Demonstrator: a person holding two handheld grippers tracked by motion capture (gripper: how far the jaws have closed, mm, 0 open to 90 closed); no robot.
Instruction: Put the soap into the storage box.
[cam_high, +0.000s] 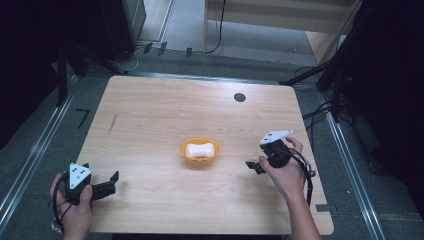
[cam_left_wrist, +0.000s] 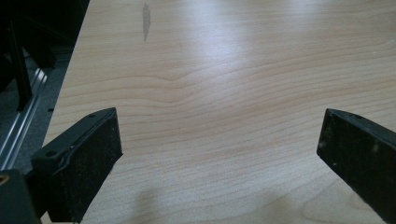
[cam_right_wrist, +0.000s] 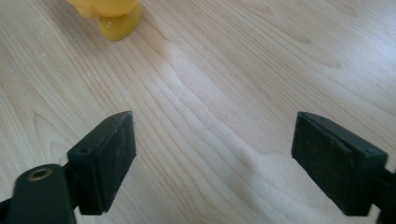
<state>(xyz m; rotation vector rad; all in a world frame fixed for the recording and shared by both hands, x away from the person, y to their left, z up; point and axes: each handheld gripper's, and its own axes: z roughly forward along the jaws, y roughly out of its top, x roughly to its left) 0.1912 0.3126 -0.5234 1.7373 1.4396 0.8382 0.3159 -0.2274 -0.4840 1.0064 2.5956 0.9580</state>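
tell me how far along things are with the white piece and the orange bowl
Already done, by the look of it: the white bone-shaped piece lies inside the orange bowl at the table's middle. In hand: nothing; the left gripper and right gripper both stand open over bare wood, apart from the bowl. Left: perhaps nothing, or a fresh grasp; the right gripper is nearer.

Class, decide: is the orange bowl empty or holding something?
Holding something: a white bone-shaped object lies inside the orange bowl in the high view.

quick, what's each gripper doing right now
left gripper: open, holding nothing, over bare table.
right gripper: open, holding nothing, beside the orange bowl.
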